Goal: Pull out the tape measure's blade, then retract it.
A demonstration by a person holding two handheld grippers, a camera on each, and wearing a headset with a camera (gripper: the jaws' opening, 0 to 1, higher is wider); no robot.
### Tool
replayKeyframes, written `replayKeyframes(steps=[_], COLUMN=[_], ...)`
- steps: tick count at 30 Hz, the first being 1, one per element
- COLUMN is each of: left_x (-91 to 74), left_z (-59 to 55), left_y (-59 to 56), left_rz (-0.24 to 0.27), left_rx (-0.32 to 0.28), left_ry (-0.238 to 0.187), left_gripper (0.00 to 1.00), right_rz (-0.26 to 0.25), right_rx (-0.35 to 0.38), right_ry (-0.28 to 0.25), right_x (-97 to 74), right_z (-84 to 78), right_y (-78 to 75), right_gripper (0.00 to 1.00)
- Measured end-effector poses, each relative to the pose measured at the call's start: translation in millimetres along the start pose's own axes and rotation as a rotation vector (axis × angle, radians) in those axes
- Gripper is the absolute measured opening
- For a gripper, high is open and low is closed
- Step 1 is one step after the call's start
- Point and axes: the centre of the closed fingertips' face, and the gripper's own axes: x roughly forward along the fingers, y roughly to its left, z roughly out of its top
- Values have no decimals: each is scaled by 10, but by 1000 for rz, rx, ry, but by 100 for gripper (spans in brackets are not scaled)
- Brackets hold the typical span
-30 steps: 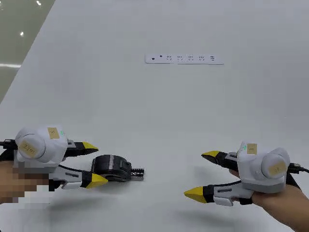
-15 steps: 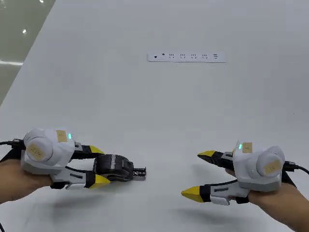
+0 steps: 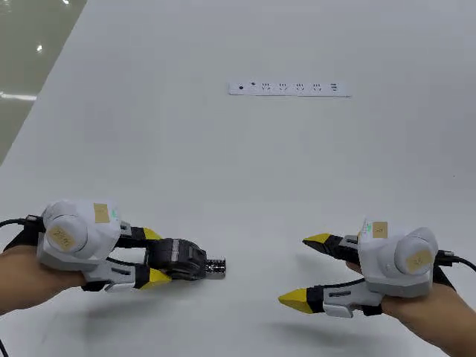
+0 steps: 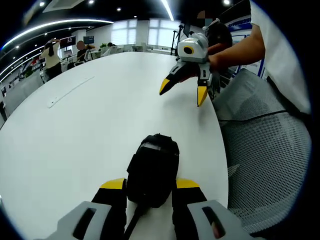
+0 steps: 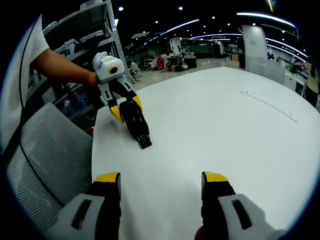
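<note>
Long white power strip (image 3: 288,88) far back on plain white tabletop (image 3: 223,171), black tape measure (image 3: 178,259) lying front-left, clamped btwn yellow-tipped jaws of L gripper (image 3: 155,256), R gripper (image 3: 305,268) well to its right, jaws apart.

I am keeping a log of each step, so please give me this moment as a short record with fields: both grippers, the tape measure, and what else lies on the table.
left gripper: jaws closed against both sides of the tape measure
right gripper: open, holding nothing, apart from the tape measure
blade tip: at the mouth of the case, pointing toward the right gripper; blade not pulled out
table: white; the tape measure rests on it
power strip: white, on the far side, away from both grippers
</note>
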Motion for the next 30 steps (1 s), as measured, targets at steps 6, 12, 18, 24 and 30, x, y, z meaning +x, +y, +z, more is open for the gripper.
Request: replayKeyframes(steps=[6,12,18,24,30], left_x=[2,1,-4,0,-7], left_z=[-2,-1,-13,-22,-37], left_y=[-3,-6,1,11,29], left_rz=[-2,-1,9,14,21], left_rx=[10,23,31,40,44], left_ry=[9,24,29,44,47], left_gripper=[32,31,31,31,30], right_rz=[7,21,45,46,61], right_rx=[1,-4,-35,-97,-168], right_ry=[-3,-2,10,-6,-13], right_x=[26,85,209,320,431], right_z=[3,1,10,87,138], right_y=[13,38,117,131,143], right_gripper=[65,65,65,61,51])
